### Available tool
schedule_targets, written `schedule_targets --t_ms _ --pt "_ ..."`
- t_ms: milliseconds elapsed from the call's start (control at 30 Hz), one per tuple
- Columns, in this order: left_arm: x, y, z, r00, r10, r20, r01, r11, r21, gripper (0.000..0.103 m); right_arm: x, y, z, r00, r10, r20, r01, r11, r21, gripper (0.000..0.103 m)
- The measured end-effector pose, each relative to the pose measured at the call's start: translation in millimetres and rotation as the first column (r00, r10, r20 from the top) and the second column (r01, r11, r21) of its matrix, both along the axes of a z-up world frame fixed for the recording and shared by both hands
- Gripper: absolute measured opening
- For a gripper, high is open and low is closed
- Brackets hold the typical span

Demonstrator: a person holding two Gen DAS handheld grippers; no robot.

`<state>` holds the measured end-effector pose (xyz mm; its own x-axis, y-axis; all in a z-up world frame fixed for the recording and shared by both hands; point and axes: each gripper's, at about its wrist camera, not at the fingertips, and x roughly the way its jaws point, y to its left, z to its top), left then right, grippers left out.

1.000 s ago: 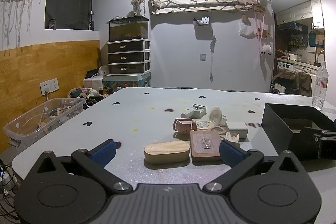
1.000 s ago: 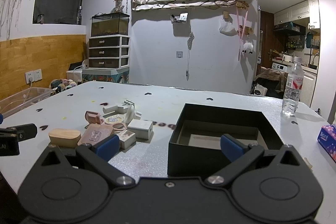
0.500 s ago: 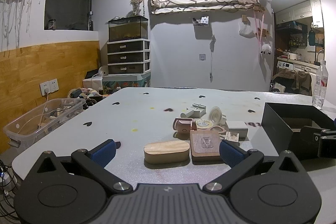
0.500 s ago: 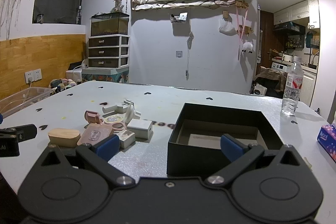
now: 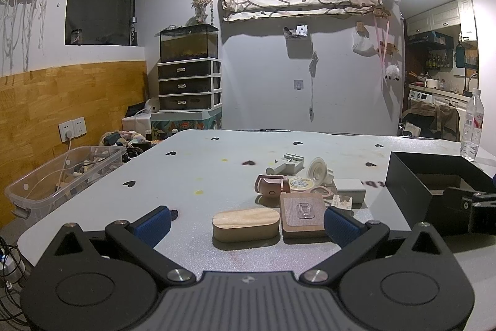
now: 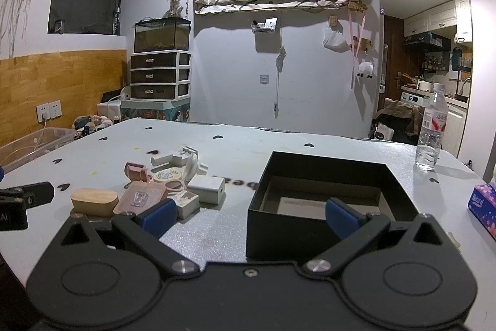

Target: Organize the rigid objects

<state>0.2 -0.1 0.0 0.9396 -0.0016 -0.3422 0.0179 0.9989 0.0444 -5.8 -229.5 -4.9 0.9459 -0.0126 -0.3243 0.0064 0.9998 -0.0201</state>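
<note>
While both grippers wait low at the near edge of the table (image 5: 217, 157), neither one holds anything. The left gripper (image 5: 246, 224) has its jaws spread wide, and the right gripper (image 6: 248, 214) has its jaws spread wide too, with only air between the blue pads.

Take the black box (image 6: 322, 191) as the landmark. It stands open and looks empty inside. The right gripper sits just in front of it. All the small hard things lie in a little heap to the left of the box, near it but not touching it.

Closest to the left gripper is the oval wooden block (image 5: 245, 224). Touching its right side is the square wooden tile (image 5: 303, 214) with a clear hook on top. Behind them are a pink case (image 5: 270, 188), a round tin (image 5: 300, 183), a white charger block (image 5: 348, 190) and a small white box (image 5: 341, 202). Farther back are more white plastic bits; I cannot tell what they are.

The oval block looks stiff and light, and probably smooth, so it could slip. Pinching it across its short width, on the long flat sides, seems the best hold. The tile is flat and low, so it should be taken by its side edges, not by the hook.
</note>
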Motion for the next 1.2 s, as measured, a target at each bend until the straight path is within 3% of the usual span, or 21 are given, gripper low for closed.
schedule_targets --t_ms 533,800,1200 --pt "0 0 0 1.000 -0.001 0.000 0.001 1.000 0.001 0.103 0 1 3 1.000 0.002 -0.001 -0.002 1.000 0.000 0.103" --pt "4 -8 0 0.999 -0.006 -0.037 0.007 1.000 0.010 0.103 0 -6 -4 1.000 -0.006 -0.016 0.006 1.000 0.006 0.103" --pt "41 0 -37 0.991 0.023 -0.134 -0.021 1.000 0.013 0.103 5 -60 -11 0.990 -0.129 -0.063 0.130 0.991 0.019 0.103"
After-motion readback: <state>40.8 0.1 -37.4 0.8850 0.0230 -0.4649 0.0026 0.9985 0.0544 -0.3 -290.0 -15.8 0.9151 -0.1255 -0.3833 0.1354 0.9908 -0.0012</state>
